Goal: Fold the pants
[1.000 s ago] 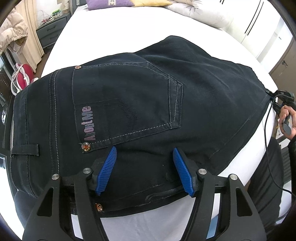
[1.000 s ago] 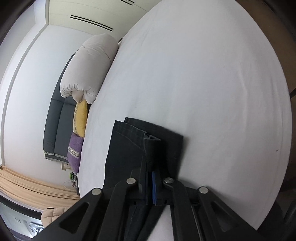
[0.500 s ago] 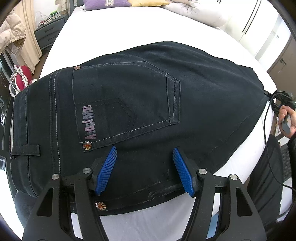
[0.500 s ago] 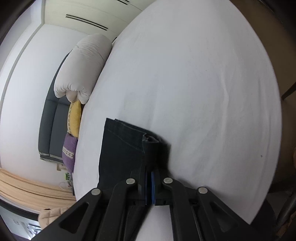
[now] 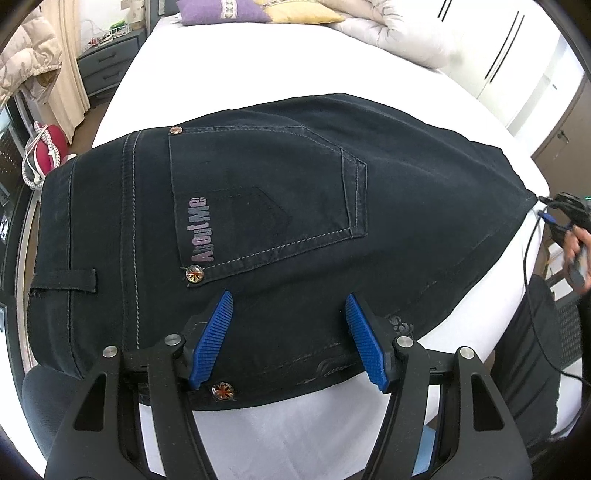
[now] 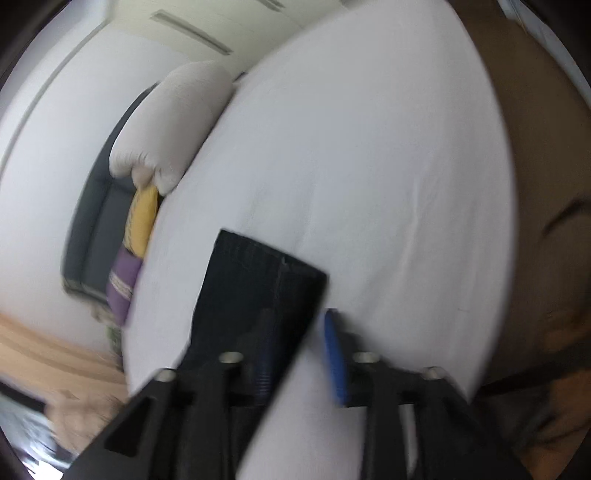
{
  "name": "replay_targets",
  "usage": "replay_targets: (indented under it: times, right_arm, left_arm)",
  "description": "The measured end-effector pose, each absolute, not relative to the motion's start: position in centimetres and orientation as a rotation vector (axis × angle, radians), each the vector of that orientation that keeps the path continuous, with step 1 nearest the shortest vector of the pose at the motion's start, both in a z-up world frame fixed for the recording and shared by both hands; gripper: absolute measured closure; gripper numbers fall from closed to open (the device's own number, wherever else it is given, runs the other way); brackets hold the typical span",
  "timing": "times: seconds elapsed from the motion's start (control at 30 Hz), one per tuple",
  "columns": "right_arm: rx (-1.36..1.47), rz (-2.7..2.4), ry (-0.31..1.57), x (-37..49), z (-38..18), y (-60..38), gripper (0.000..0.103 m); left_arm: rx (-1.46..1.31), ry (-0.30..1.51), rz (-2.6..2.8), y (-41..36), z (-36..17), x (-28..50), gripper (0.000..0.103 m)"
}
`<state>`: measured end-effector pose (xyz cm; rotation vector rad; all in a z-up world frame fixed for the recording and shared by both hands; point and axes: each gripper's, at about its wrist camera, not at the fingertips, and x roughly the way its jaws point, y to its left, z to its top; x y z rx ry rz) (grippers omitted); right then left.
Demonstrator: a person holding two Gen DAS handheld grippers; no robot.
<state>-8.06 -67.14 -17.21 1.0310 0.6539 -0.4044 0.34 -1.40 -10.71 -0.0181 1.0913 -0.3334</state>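
Dark jeans (image 5: 280, 206) lie flat on the white bed (image 5: 229, 62), back pocket up and waistband to the left. My left gripper (image 5: 290, 332) hovers open over the seat near the front edge, its blue pads (image 5: 212, 339) holding nothing. In the blurred right wrist view, the leg end (image 6: 258, 288) rests on the sheet. The jaws of my right gripper (image 6: 299, 354) are opening. One pad sits over the cloth and the other pad (image 6: 334, 354) over bare sheet, neither pressing. A hand (image 5: 576, 243) holds that gripper at the jeans' far right tip.
A rolled white duvet (image 5: 399, 33) and purple and yellow pillows (image 5: 218, 11) lie at the head of the bed. A grey nightstand (image 5: 107, 62) and a red bag (image 5: 48, 147) stand to the left. A wardrobe (image 5: 517, 74) is at the right. The person's dark-clothed leg (image 5: 532, 362) is by the bed's right edge.
My right gripper's jaws have come apart and let go of the leg hem, which now lies flat. That gripper has lifted and rolled, blurring its view. The left gripper stays put.
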Motion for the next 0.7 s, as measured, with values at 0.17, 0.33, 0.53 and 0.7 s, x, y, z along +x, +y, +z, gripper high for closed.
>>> replay_targets:
  times: [0.17, 0.33, 0.53, 0.7]
  right_arm:
    - [1.045, 0.016, 0.736, -8.2, -14.9, -58.4, 0.067]
    - [1.123, 0.341, 0.913, -5.0, -17.0, -47.6, 0.067]
    - [1.185, 0.423, 1.04, -3.6, -19.6, -42.3, 0.067]
    - [1.221, 0.409, 1.088, -3.8, -20.7, -41.5, 0.067]
  left_arm:
    - [-0.039, 1.079, -0.337, -1.2, -10.7, 0.0, 0.04]
    - [-0.056, 1.076, -0.348, -0.8, -10.5, -0.2, 0.04]
    - [-0.087, 1.067, -0.36, -0.1, -10.3, -0.6, 0.04]
    - [-0.093, 1.062, -0.361, 0.2, -10.1, -0.9, 0.04]
